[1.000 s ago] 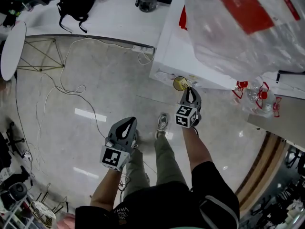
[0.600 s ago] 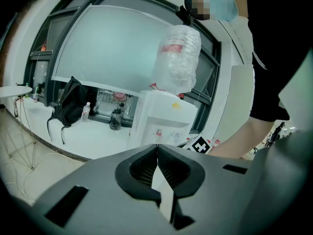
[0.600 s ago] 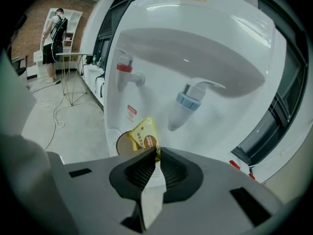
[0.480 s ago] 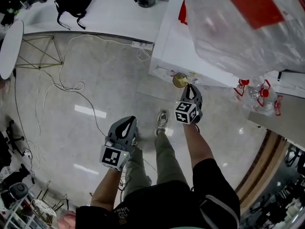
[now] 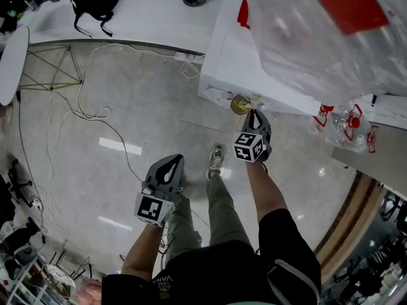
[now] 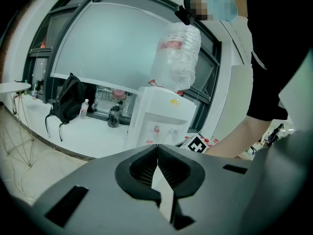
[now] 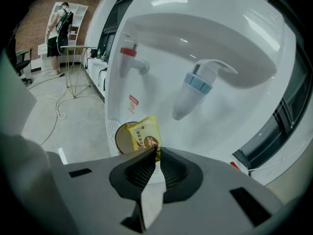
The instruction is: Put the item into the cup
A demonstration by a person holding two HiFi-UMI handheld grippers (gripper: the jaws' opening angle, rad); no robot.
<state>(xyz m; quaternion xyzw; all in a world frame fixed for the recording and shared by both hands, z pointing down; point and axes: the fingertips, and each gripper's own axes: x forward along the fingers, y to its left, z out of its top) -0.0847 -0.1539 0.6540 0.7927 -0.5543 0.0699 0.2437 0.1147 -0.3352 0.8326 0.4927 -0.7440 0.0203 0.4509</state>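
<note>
One yellow sachet, and I'm pinching its bottom edge in my right gripper so it's dangling over the cup under the water dispenser. The blue tap is crowding in at 1 o'clock. My left gripper is idling, jaws together on nothing.

Yellow sachet, brown print. Tan cup. White dispenser; red tap, pale blue tap. Grey left gripper and right gripper, black-and-white square markers. Pale grey floor.
</note>
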